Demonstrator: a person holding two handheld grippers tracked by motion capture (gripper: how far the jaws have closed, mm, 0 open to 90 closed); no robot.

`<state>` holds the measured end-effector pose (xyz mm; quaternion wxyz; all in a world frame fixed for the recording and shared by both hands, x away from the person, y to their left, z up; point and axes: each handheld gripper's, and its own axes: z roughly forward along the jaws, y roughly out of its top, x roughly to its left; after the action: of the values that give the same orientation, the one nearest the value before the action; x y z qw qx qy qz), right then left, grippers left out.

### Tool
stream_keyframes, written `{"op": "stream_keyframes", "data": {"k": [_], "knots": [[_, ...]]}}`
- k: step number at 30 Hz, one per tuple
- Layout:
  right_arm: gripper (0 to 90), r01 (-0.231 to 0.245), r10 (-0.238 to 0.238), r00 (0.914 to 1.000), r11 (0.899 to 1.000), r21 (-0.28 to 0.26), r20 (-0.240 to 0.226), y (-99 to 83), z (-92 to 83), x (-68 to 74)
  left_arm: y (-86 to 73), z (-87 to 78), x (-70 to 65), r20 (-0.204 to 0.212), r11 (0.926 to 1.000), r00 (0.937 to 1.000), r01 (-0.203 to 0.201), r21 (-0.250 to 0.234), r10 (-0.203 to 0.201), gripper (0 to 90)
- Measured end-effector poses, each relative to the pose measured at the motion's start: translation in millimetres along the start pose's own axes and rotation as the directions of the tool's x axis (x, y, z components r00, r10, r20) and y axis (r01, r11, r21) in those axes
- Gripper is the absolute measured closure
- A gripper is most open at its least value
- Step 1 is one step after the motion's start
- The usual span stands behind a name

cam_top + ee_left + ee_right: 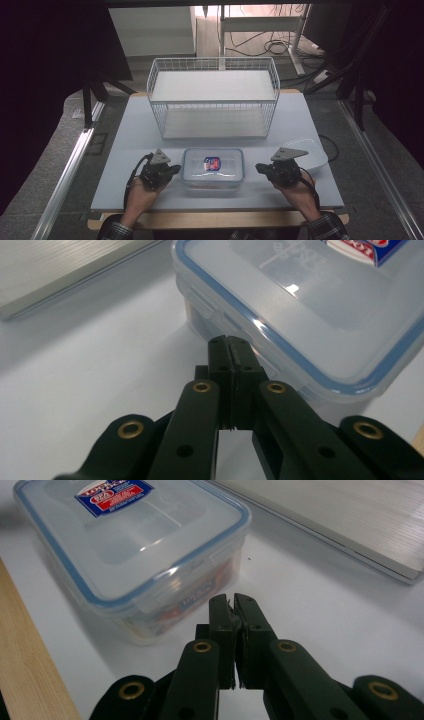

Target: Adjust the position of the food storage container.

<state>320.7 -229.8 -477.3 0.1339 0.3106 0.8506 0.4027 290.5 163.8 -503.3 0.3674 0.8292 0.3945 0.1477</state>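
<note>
the clear plastic box (213,168) with a blue-sealed snap lid sits on the pale surface (125,165) between the two tools, the left tool (173,170) just off its left end and the right tool (260,168) just off its right end. both tools are clenched on nothing: in the left gripper view the jaws meet tip to tip just short of the box's corner (320,385), and in the right gripper view they stand all but together, near the side latch (165,597).

the box looks rigid, smooth and probably slippery, with rounded corners that give pads little to bite on. something red and blue shows through the wall, so it likely carries a little weight, though nothing heavy. it looks too wide for one tool to span. the better holds seem to be the latch flaps and the lid rim, or a press from both ends at once. beyond the tools stands a white wire rack (212,97), and a second clear container (312,152) lies just behind the right tool.
</note>
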Motion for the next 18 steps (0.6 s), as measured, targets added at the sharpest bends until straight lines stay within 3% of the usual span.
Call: {"op": "stream_keyframes", "data": {"k": [4,7,8,9,11,12,13,14,15,18], "knots": [[85.8,-0.006,0.006,1.0000,1.000,0.001,0.003,-1.0,-1.1,-1.8,3.6,4.5,-9.6,0.023,0.9998,0.9995,-0.021,0.002,0.021,89.7],[85.2,-0.006,0.006,1.0000,1.000,0.005,0.008,-1.6,-1.5,-2.0,2.5,4.1,-6.5,0.036,1.0000,0.9993,0.003,0.000,-0.003,87.5],[84.6,-0.006,0.006,0.9999,1.000,0.006,0.009,-1.8,-1.9,-2.1,2.5,4.1,-6.5,0.036,1.0000,0.9993,0.003,0.000,-0.003,86.3],[83.5,-0.007,0.007,0.9999,1.000,0.005,0.009,-2.0,-2.3,-2.3,0.3,2.5,-2.9,0.011,0.9999,0.9999,0.010,0.001,-0.010,83.8],[81.9,-0.010,0.010,0.9999,1.000,0.007,0.009,-2.3,-3.0,-2.5,-1.4,1.0,-0.9,-0.006,0.9999,0.9999,0.012,0.001,-0.012,73.8],[79.8,-0.011,0.011,0.9999,1.000,0.006,0.012,-2.8,-3.6,-2.7,-3.4,-0.8,1.2,-0.017,0.9997,0.9996,0.022,-0.004,-0.022,73.8],[73.6,-0.010,0.010,0.9998,1.000,0.000,0.019,-4.1,-4.8,-3.6,-7.8,-4.6,5.0,-0.035,0.9989,0.9984,0.045,-0.014,-0.045,60.2],[73.6,-0.010,0.010,0.9998,1.000,0.000,0.019,-4.1,-4.8,-3.6,-7.8,-4.6,5.0,-0.035,0.9989,0.9984,0.045,-0.014,-0.045,52.6],[64.7,-0.019,0.019,0.9994,1.000,-0.003,0.028,-5.0,-5.6,-4.5,-11.4,-9.2,7.5,-0.053,0.9978,0.9967,0.060,-0.026,-0.062,47.5],[56.2,-0.023,0.023,0.9990,1.000,-0.011,0.039,-5.8,-6.8,-5.6,-13.5,-13.4,9.3,-0.063,0.9972,0.9958,0.064,-0.040,-0.067,36.6]]}}
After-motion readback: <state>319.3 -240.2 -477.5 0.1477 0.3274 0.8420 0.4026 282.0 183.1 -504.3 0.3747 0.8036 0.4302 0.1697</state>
